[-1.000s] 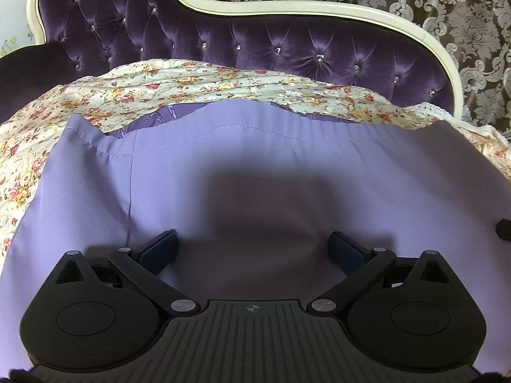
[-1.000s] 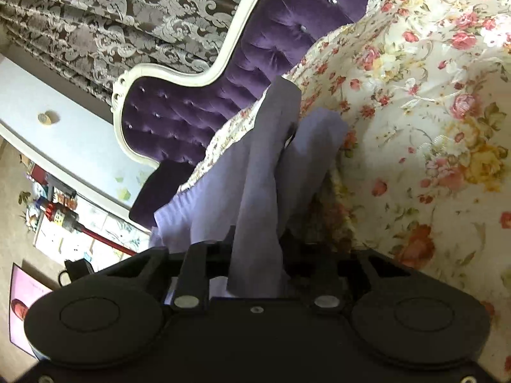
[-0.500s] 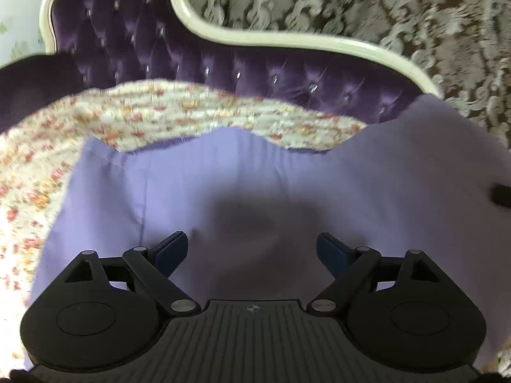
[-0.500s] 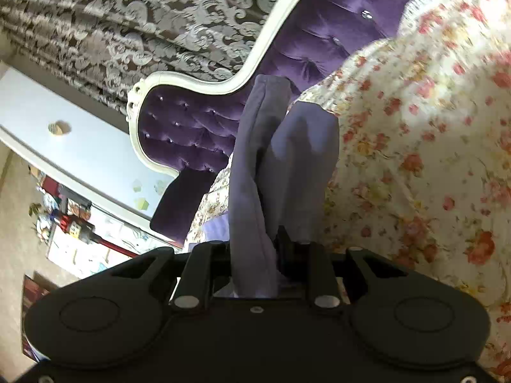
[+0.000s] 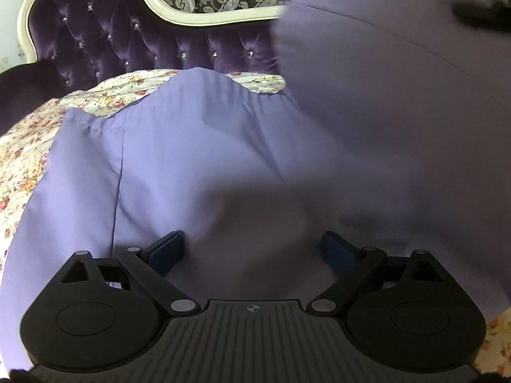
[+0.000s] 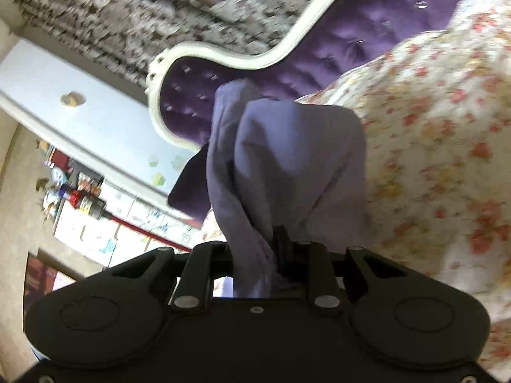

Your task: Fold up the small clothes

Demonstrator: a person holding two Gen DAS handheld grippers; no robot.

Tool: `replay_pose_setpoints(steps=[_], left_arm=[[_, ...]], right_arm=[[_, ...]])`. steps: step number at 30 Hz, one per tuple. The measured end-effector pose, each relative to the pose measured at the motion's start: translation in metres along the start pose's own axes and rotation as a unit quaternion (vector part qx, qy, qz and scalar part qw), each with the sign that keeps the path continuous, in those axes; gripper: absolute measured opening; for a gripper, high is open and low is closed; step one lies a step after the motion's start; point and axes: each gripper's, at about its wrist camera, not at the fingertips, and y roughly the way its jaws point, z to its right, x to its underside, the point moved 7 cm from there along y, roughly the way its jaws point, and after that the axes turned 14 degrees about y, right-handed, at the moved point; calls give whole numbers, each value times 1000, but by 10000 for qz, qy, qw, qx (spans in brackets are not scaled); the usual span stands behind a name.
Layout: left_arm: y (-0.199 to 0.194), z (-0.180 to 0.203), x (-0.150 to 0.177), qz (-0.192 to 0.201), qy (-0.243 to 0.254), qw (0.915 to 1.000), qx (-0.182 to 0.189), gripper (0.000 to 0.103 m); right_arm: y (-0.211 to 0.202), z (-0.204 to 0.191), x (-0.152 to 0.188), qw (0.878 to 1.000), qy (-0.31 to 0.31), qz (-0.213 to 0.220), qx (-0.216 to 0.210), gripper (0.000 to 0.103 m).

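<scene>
The lilac garment [image 5: 198, 172] lies on the flowered bedspread [image 5: 28, 140]. The right tongs [image 6: 274, 249] are clenched on a bunch of its cloth and lift one side, while the left tongs [image 5: 252, 252], whose jaws have just opened a little more, stay released above the flat part, nothing between them. A good fold needs the lifted edge laid level over the other side. The raised flap is blurred, and which edge is pinched cannot be seen.
</scene>
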Motion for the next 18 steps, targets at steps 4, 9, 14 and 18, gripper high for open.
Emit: replay_pose_setpoints(steps=[4, 9, 14, 18], left_arm=[[-25, -21, 5, 212, -429, 9985, 263, 90], [-64, -75, 16, 581, -996, 9933, -24, 90], [-87, -134, 38, 643, -1610, 9838, -453, 90], [-102, -173, 42, 834, -2260, 9701, -288, 92]], right_arm=[[31, -28, 18, 9992, -196, -326, -132, 31], [75, -44, 44, 9963, -446, -728, -95, 31], [119, -49, 78, 9919, -922, -869, 65, 31], [141, -48, 109, 9845, -1557, -748, 296, 31]])
